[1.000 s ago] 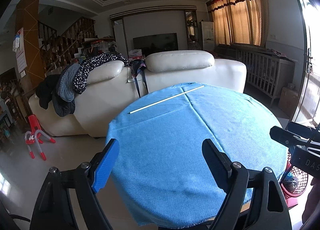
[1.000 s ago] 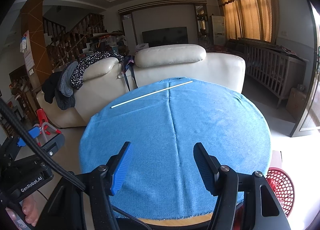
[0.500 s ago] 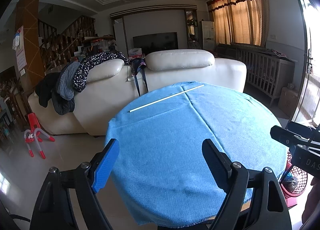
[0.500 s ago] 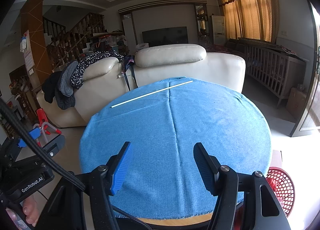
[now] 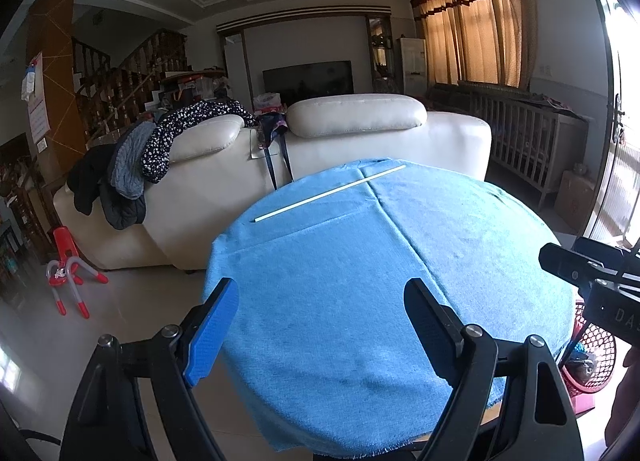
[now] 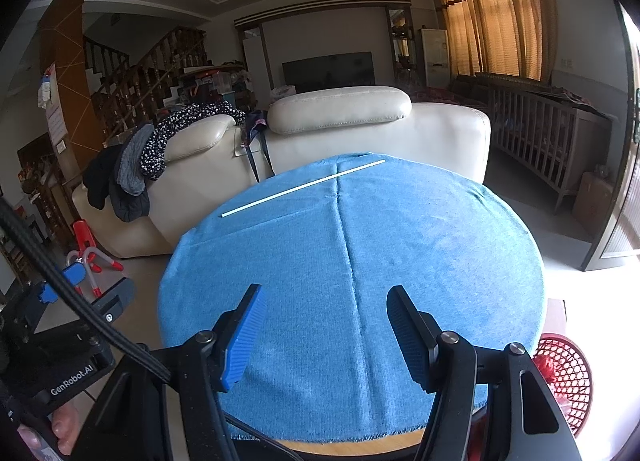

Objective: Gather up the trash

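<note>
With the left gripper (image 5: 320,325) and right gripper (image 6: 324,333) both spread and empty, the thin white stick (image 6: 303,187) lying flat on the blue cloth (image 6: 400,261) risked slipping from a pinch.

Nothing has shifted between the earlier views and this one — the white stick (image 5: 330,193), at twelve o'clock on the counter (image 5: 360,281), lies just as before.

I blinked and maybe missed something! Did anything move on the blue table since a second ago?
Nothing visibly changed. The white stick lies in the same spot on the blue tablecloth, and the left gripper and right gripper hover with jaws open and empty, just as before.
</note>
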`<state>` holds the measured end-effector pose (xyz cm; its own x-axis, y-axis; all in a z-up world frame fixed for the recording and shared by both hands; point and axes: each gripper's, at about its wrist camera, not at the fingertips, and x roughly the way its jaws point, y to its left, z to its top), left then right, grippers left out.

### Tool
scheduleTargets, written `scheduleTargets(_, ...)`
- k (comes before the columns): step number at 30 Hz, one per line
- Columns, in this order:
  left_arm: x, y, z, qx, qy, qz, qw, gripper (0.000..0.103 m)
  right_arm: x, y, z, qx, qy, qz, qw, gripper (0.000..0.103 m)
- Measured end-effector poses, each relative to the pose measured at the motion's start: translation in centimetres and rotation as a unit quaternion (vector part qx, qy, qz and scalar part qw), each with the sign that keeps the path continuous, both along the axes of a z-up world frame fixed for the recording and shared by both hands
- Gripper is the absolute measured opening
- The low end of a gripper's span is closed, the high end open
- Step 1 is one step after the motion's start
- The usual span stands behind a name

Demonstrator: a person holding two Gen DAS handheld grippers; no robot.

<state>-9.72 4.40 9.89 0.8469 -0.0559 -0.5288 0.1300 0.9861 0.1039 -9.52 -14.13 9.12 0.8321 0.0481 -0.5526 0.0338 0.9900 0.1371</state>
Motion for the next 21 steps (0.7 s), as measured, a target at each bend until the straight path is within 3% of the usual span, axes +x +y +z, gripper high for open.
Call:
scheduleTargets(14,4.3,-1.9,-1.1,0.010,0.029,-0.007,0.9995,0.085,3.9,-1.8,-1.0,0.012,0.022,-0.009,1.000,0.067)
scheduleTargets(21,9.9,-3.8,-4.5,0.010,0.069,-0.014,0.9974,0.085,8.8,-4.4,-4.0,0.025,0.054,-0.032,0.998,0.072)
